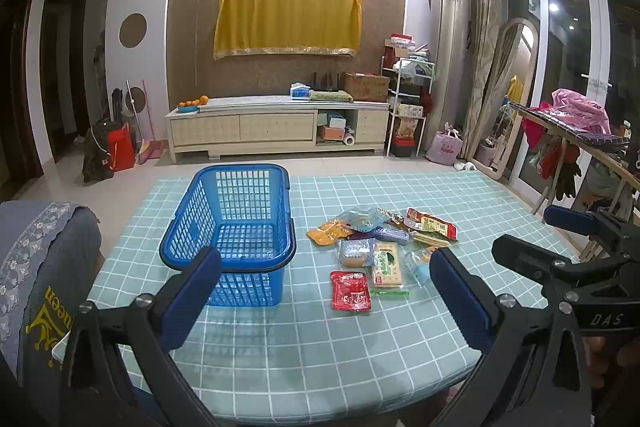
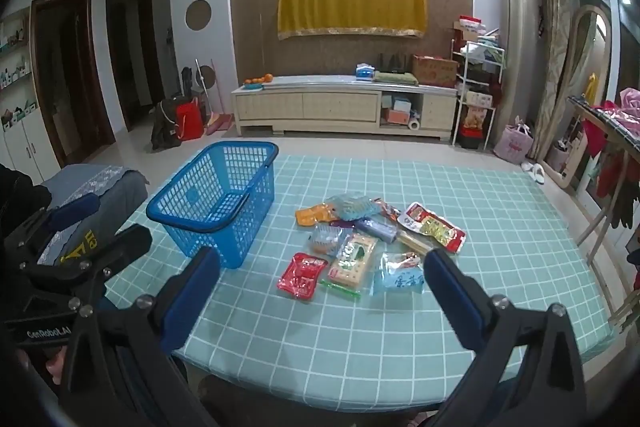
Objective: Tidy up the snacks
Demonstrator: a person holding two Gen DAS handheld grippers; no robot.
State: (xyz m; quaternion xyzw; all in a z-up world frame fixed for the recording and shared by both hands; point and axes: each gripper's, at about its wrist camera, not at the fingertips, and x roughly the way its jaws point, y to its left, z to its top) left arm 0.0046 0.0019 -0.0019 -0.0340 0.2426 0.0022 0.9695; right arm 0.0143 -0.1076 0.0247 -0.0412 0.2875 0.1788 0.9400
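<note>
A blue plastic basket (image 1: pixel 236 227) stands empty on the left part of the teal checked table (image 1: pixel 320 347); it also shows in the right wrist view (image 2: pixel 216 203). A pile of snack packets (image 1: pixel 380 239) lies to its right, with a red packet (image 1: pixel 350 291) nearest me, a green cracker pack (image 1: pixel 386 265) beside it and a red-and-green packet (image 1: pixel 432 223) behind. The pile shows in the right wrist view (image 2: pixel 368 239) with a light blue packet (image 2: pixel 400 277) in front. My left gripper (image 1: pixel 324 291) is open and empty above the table's near edge. My right gripper (image 2: pixel 320 291) is open and empty too.
A chair with a grey lace-trimmed cover (image 1: pixel 44 267) stands at the table's left. A clothes rack with pink and red garments (image 1: pixel 576 123) stands to the right. A cream TV cabinet (image 1: pixel 276 127) lines the far wall, beyond a strip of tiled floor.
</note>
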